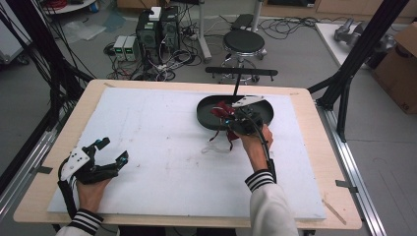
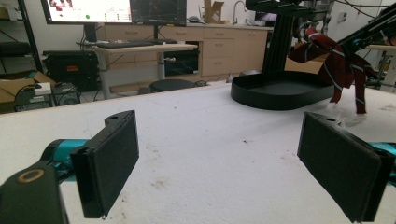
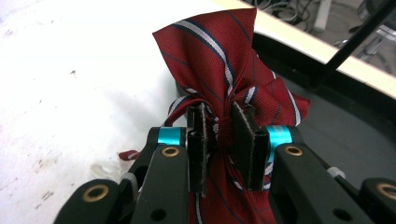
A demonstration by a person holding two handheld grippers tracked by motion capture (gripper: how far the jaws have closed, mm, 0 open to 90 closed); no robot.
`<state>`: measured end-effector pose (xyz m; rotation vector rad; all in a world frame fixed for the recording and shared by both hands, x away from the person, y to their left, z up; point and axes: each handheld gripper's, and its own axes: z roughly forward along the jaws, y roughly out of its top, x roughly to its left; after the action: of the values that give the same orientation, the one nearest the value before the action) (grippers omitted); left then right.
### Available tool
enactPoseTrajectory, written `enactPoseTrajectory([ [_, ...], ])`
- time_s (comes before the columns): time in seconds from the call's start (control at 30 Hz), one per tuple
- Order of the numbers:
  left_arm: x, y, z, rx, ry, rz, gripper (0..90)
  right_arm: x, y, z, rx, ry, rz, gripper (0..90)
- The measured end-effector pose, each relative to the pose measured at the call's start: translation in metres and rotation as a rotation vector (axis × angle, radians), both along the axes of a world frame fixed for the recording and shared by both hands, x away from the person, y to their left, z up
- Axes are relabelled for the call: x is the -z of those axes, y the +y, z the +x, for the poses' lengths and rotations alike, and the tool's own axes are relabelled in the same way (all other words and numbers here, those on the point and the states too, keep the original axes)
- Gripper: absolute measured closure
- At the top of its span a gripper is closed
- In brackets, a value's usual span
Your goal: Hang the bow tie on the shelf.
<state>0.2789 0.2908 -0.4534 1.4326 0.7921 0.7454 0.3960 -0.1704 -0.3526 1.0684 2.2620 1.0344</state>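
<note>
High view: right gripper [image 1: 235, 119] lifts the red striped tie [image 1: 222, 112] at the black tray's [image 1: 205, 114] near rim. Left gripper view: left gripper [image 2: 233, 161] rests wide apart, nothing held. Right gripper view: jaws pinch just the knot, so trailing fabric may snag the rim or slip free.

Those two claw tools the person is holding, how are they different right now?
The left gripper has its jaws spread wide with nothing between them; the right gripper is clamped on a red striped bow tie. The left gripper sits low near the table's near left corner; the right gripper is held up beside the black tray. Both have black jaws and teal fittings.
</note>
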Motion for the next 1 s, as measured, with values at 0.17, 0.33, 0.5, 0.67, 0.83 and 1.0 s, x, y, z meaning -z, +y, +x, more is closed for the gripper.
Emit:
enactPoseTrajectory([
  [0.17,0.0,0.0,0.0,0.0,0.0,0.001,13.0,-0.006,-0.003,-0.003,0.02,-0.056,0.011,76.1],
  [0.33,0.0,0.0,0.0,0.0,0.001,-0.001,12.9,-0.011,-0.008,-0.002,0.054,-0.103,0.048,76.1],
  [0.5,0.0,0.0,0.0,0.001,0.002,-0.001,13.0,-0.017,-0.013,-0.001,0.081,-0.124,0.093,76.1],
  [0.67,0.0,0.0,0.001,0.001,0.005,-0.001,12.9,-0.029,-0.013,0.003,0.091,-0.149,0.114,76.1],
  [0.83,0.0,0.0,0.001,0.0,0.007,-0.003,12.9,-0.038,-0.014,0.008,0.099,-0.17,0.127,76.0],
  [1.0,0.0,0.0,0.001,0.0,0.008,-0.002,12.9,-0.041,-0.014,0.015,0.121,-0.178,0.162,76.0],
])
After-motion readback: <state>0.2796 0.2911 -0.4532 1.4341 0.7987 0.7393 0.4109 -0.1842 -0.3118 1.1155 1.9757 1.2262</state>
